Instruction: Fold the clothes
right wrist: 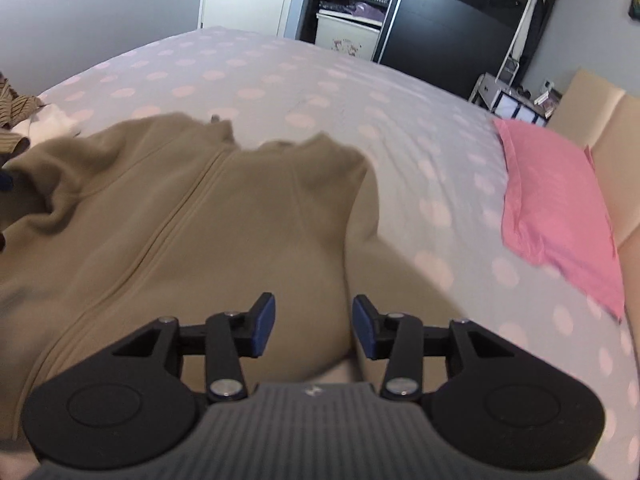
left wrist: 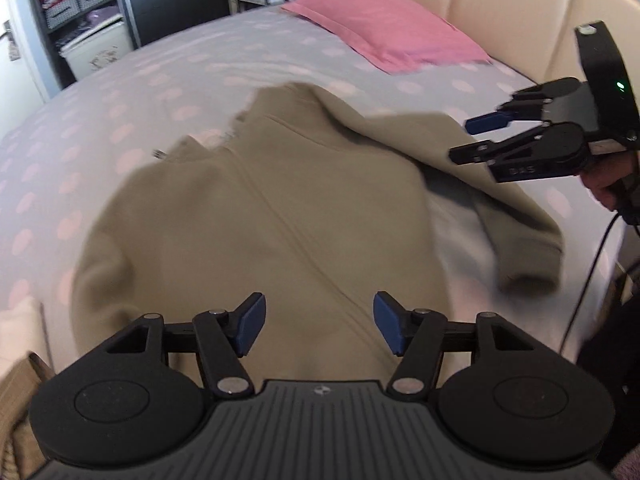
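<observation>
A tan zip-front jacket (left wrist: 256,220) lies spread on the bed, zipper running down its middle, one sleeve (left wrist: 520,232) trailing to the right. In the right wrist view the same jacket (right wrist: 180,232) fills the left and centre. My left gripper (left wrist: 319,326) hovers open above the jacket's lower part, nothing between its blue pads. My right gripper (right wrist: 313,326) is open too, over the jacket's right side. The right gripper (left wrist: 466,138) also shows in the left wrist view, at the right edge above the sleeve, held by a hand.
The bed (left wrist: 160,92) has a grey cover with pink dots. A pink pillow (left wrist: 384,36) lies by the beige headboard (left wrist: 500,0). Striped brown and white clothes (right wrist: 24,120) sit at the bed's left edge. Dark shelves with boxes (right wrist: 352,8) stand beyond the bed.
</observation>
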`<action>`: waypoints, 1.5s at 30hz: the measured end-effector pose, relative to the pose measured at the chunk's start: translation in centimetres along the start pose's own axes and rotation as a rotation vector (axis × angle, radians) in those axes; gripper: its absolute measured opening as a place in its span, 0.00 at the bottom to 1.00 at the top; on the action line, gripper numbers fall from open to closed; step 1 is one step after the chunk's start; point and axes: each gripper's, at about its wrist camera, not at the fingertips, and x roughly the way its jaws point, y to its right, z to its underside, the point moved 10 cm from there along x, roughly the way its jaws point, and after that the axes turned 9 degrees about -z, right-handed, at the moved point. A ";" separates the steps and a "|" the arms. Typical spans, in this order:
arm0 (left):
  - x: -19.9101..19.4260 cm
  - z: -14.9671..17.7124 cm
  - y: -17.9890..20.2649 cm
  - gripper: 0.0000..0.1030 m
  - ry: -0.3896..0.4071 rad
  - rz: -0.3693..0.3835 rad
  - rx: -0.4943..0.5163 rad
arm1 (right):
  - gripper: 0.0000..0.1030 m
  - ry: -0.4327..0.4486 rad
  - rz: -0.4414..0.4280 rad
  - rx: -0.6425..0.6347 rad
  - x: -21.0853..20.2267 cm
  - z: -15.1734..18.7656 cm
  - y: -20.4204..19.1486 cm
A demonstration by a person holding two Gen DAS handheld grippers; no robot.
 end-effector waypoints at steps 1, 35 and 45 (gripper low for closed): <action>0.0 0.9 1.5 0.58 -0.009 0.004 0.016 | 0.50 -0.011 -0.026 0.031 -0.1 1.4 -0.7; 2.2 4.4 -1.1 0.17 0.114 -0.069 -0.197 | 0.52 -0.122 -0.226 0.311 2.8 13.3 -8.3; 3.8 3.5 -7.9 0.18 0.117 -0.053 -0.287 | 0.47 -0.093 -0.352 0.616 7.2 11.9 -9.6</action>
